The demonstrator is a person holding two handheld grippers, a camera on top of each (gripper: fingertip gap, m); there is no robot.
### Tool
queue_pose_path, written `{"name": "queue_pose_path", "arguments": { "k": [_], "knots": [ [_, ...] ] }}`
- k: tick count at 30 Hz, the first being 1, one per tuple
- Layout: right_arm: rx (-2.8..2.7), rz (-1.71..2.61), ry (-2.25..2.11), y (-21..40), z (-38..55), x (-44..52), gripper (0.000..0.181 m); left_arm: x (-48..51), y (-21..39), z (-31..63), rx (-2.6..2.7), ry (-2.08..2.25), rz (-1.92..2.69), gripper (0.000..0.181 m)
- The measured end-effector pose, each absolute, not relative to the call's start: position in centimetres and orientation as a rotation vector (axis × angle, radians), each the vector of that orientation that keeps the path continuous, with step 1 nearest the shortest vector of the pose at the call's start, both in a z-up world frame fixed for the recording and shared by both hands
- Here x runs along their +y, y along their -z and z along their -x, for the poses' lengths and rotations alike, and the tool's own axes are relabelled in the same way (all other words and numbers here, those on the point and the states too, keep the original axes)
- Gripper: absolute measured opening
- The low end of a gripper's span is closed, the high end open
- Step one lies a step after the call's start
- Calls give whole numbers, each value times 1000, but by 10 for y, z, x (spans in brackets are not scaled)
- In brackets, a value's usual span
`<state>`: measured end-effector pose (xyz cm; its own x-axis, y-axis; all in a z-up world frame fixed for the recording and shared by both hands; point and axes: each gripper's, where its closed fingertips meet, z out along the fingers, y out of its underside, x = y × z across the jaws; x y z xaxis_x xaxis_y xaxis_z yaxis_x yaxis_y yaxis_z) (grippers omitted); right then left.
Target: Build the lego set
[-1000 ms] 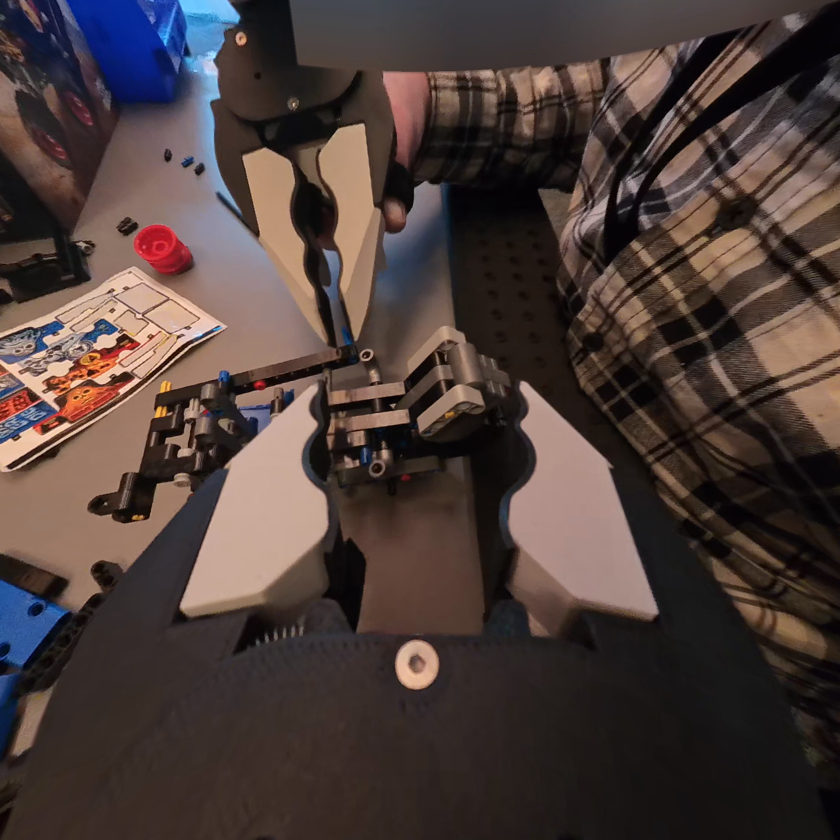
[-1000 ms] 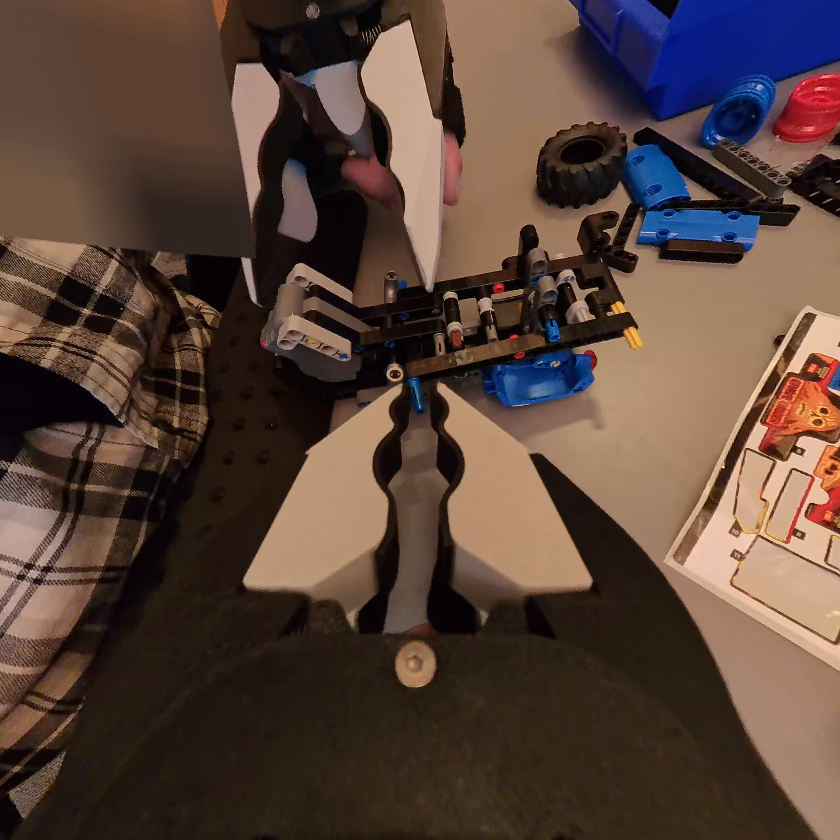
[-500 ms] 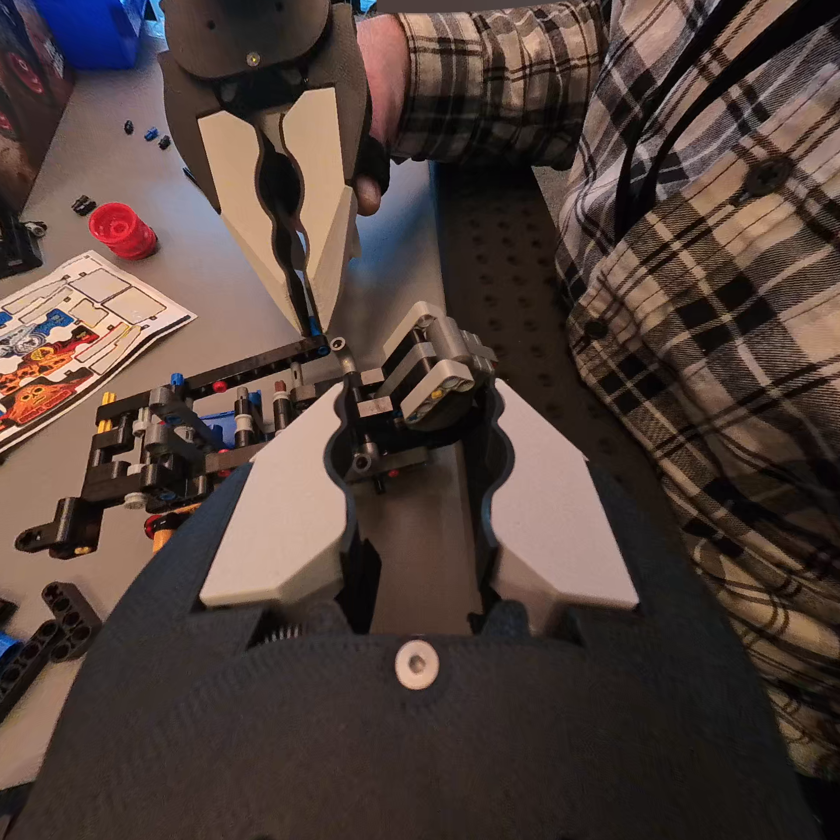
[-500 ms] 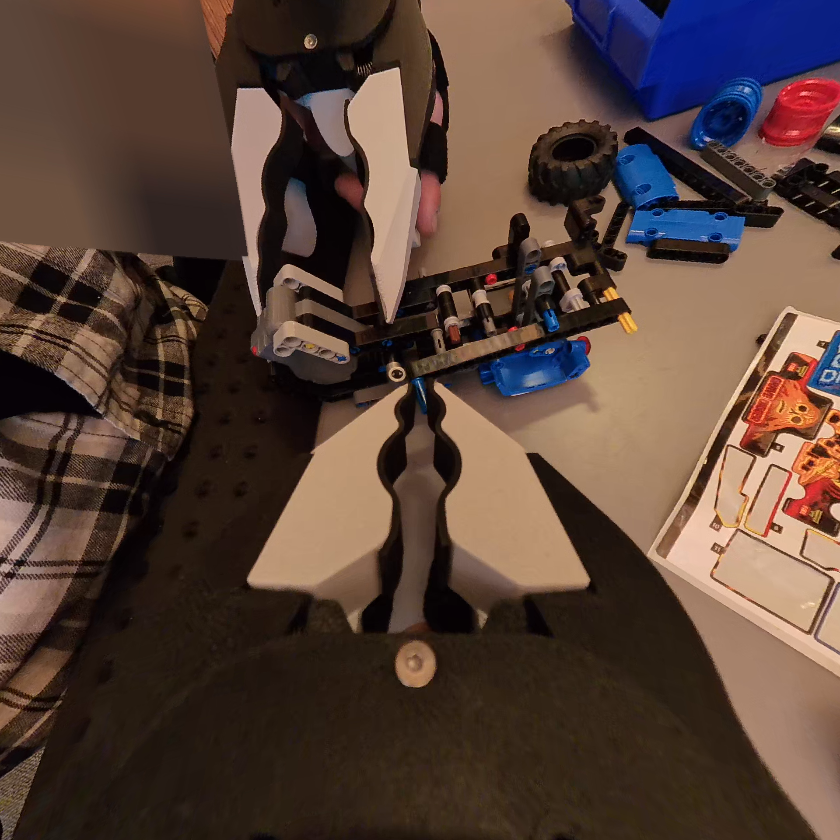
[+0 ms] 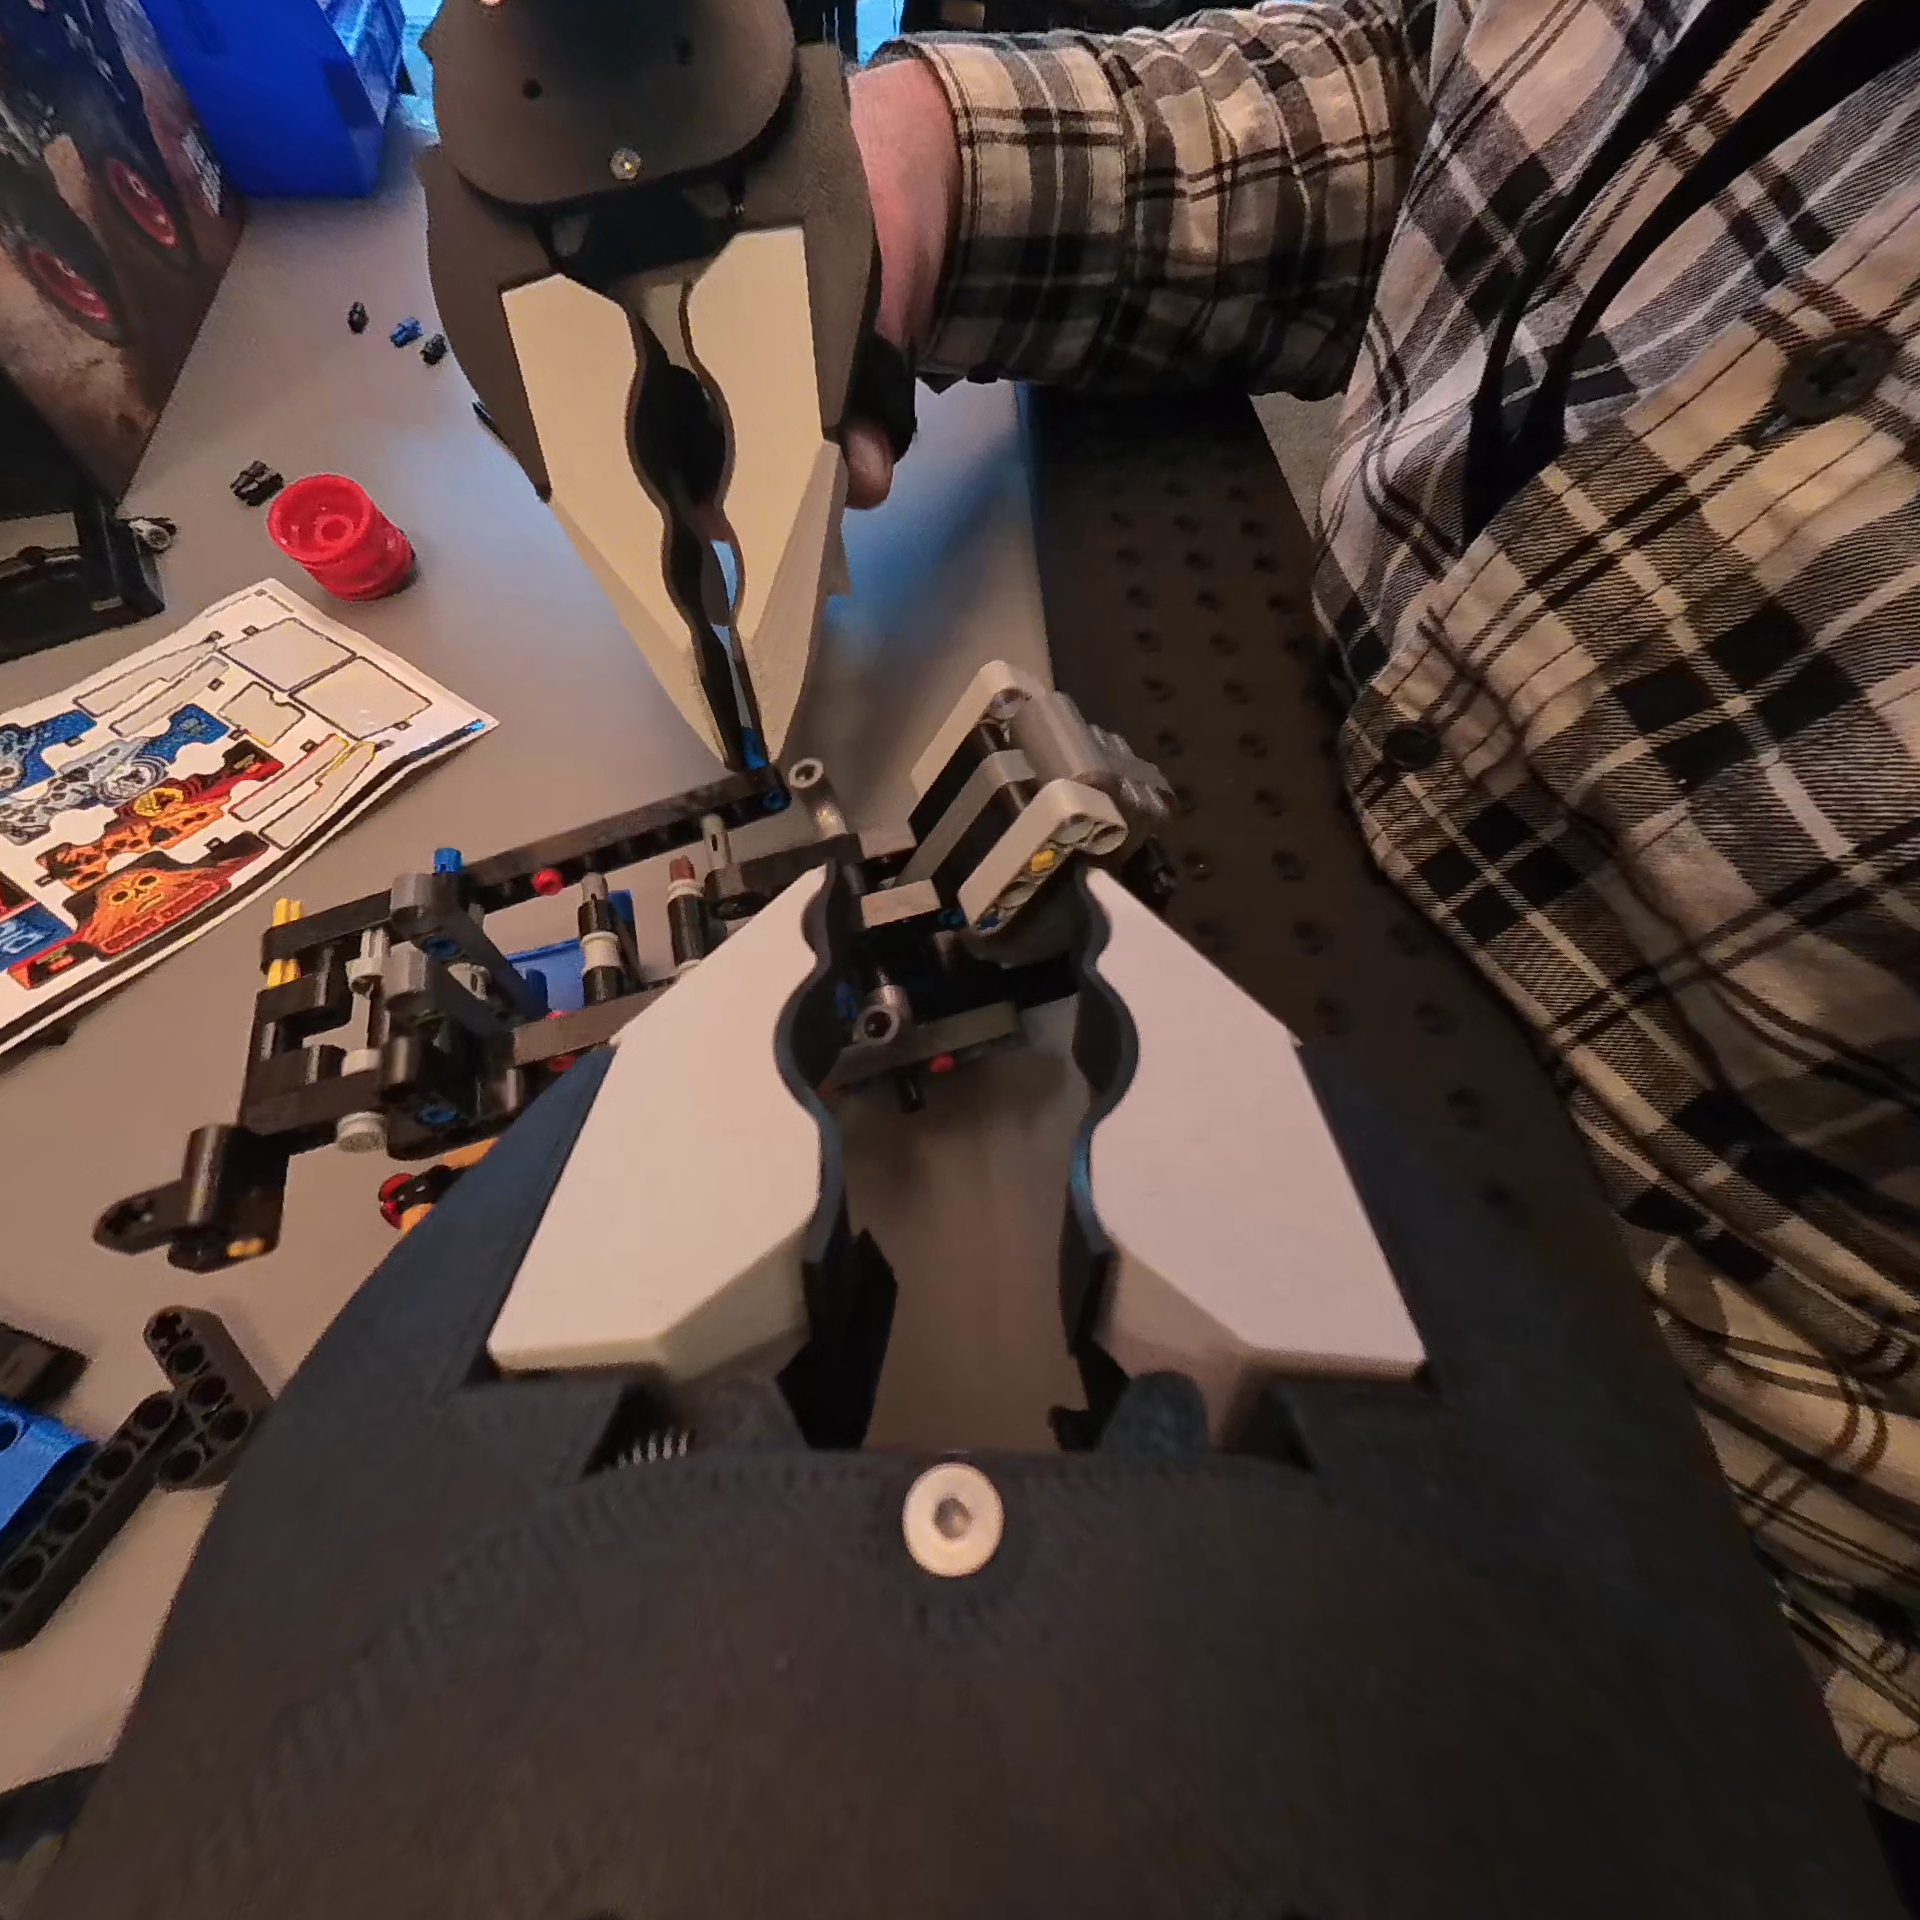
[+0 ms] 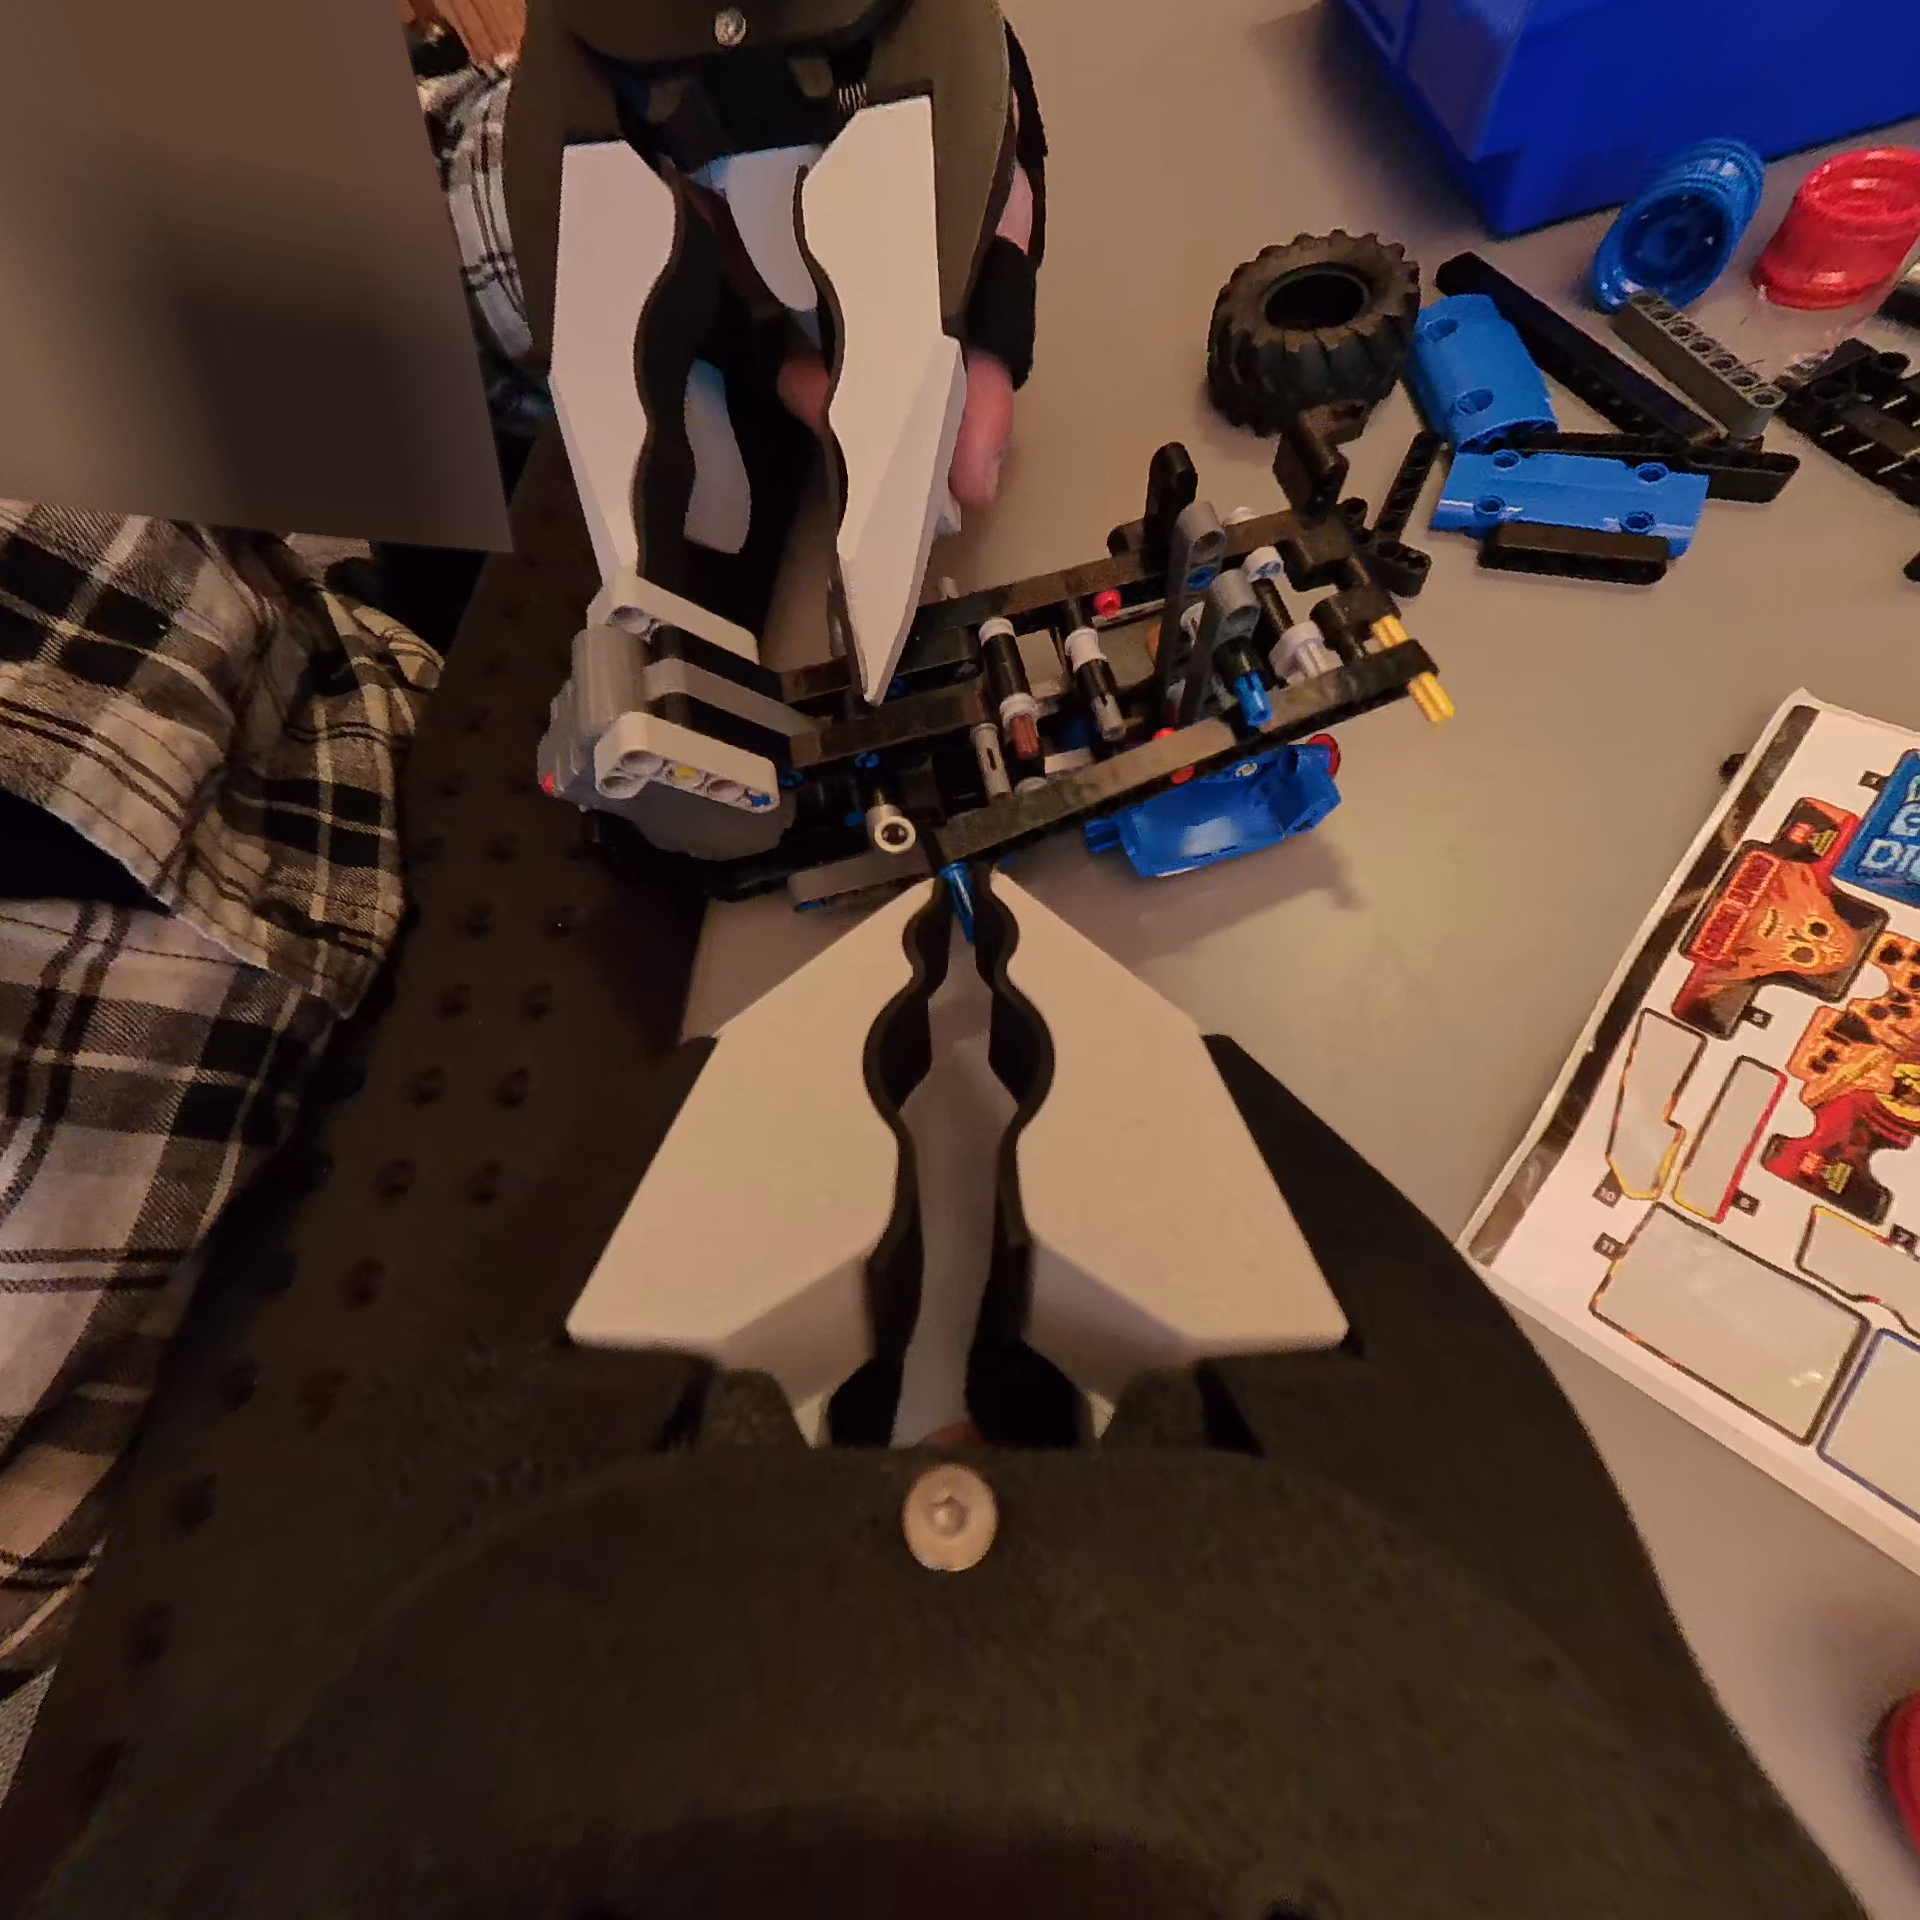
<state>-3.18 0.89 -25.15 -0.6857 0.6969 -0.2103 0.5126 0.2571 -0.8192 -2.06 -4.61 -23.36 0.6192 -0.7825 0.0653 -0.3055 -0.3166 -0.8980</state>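
Observation:
The black Lego chassis [image 5: 436, 997] lies on the grey table, with a grey block [image 5: 1049, 821] at its near end. My left gripper [image 5: 956, 894] is shut on that end, one finger on each side. The right wrist view shows the chassis [image 6: 1143, 665] too, with the left gripper [image 6: 753, 644] coming down from above. My right gripper [image 6: 956, 899] is shut on a small blue pin [image 6: 961, 899] and holds it against the end of the chassis's long black beam. In the left wrist view the right gripper [image 5: 743, 743] comes in from the top.
A sticker sheet [image 6: 1714, 1143] lies to the right. A black tyre [image 6: 1314, 322], blue panels [image 6: 1569, 494], wheel hubs and a blue bin [image 6: 1621, 83] are behind. Loose black beams [image 5: 135, 1444] and a red hub [image 5: 338, 535] lie left. A person in a plaid shirt [image 5: 1610, 727] sits close by.
My left gripper's fingers have closed in on the grey-block end of the chassis. The right gripper has kept the blue pin at the beam's end.

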Motion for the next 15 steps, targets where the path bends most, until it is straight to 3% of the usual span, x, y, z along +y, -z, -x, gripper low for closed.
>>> {"name": "queue_pose_path", "arguments": {
  "k": [1, 15],
  "knots": [
    [-2333, 1138, -1403, 253, 32, 8, 2, -46, 234, 21, 865, 632, 1887, 39],
    [-2304, 1136, -1507, 247, 32, 7, 1, -44, 236, 22, 864, 621, 1883, 39]
  ]
}}
